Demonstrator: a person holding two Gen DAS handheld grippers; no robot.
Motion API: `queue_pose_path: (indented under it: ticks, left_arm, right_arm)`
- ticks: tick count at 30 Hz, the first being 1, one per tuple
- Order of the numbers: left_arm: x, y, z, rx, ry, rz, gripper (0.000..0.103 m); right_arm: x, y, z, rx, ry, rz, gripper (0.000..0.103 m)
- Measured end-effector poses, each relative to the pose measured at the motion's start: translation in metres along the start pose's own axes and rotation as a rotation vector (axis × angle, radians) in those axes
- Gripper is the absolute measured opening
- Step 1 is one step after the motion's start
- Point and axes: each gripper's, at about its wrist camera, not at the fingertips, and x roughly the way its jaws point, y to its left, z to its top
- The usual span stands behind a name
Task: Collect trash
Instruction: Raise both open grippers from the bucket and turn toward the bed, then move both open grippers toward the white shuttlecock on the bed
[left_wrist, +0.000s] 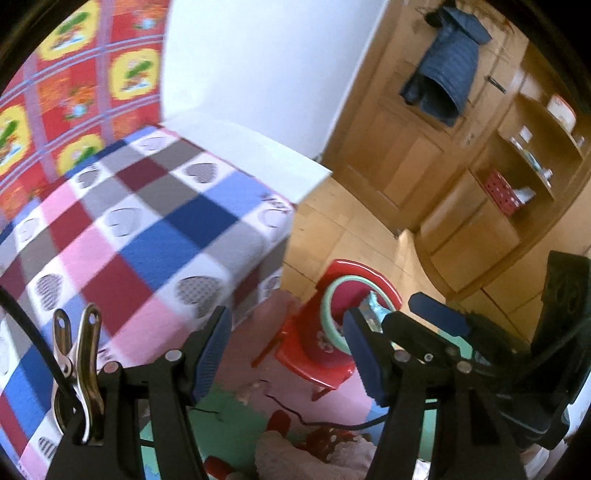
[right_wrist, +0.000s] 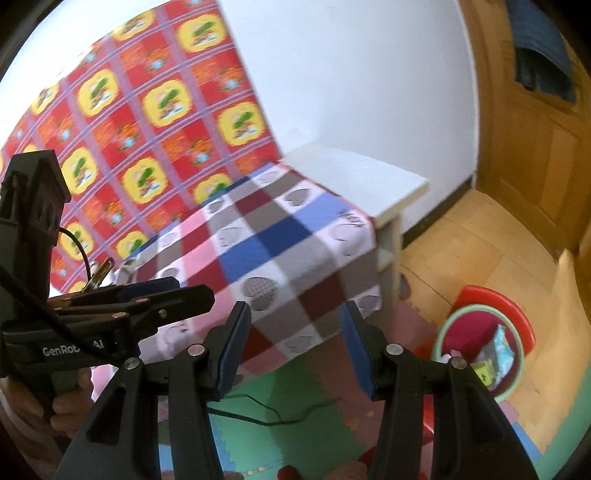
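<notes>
Left gripper (left_wrist: 288, 350): jaws wide, empty.
Right gripper (right_wrist: 295, 347): jaws wide, empty.
Green-rimmed bin (right_wrist: 480, 354): on red stool (right_wrist: 495, 299), wrappers inside, right of checked blanket (right_wrist: 280, 236).

Each hand-held gripper (left_wrist: 288, 354) is black with blue ribbed pads (right_wrist: 232, 343).

Likely a home bedroom: checked bedspread (left_wrist: 140, 236), wooden door (right_wrist: 535, 129), hung jacket (left_wrist: 445, 62), foam floor mats (right_wrist: 295, 424)
</notes>
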Motion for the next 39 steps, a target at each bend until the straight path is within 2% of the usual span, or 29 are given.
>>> queue_pose_path:
  ticks: [8,15,17,20,29,39]
  left_arm:
    - [-0.054,0.058,-0.018,-0.075,-0.05,0.082,0.066]
    - [-0.097,0.106,-0.041,-0.126,-0.082,0.183,0.066]
    - [-0.108,0.121,-0.049,-0.155,-0.087,0.201,0.066]
    - [-0.122,0.139,-0.058,-0.188,-0.1,0.227,0.066]
    - [-0.174,0.186,-0.08,-0.251,-0.167,0.343,0.066]
    - [-0.211,0.249,-0.087,-0.389,-0.179,0.486,0.066]
  right_arm:
    - [0.004,0.059,0.002,-0.056,0.01,0.058,0.052]
    - [0.012,0.11,0.003,-0.111,0.034,0.114,0.052]
    - [0.015,0.121,0.004,-0.067,0.033,0.11,0.052]
    - [0.02,0.137,0.007,-0.084,0.041,0.139,0.052]
    - [0.041,0.177,0.023,-0.14,0.085,0.25,0.052]
    - [0.089,0.209,0.045,-0.276,0.143,0.372,0.052]
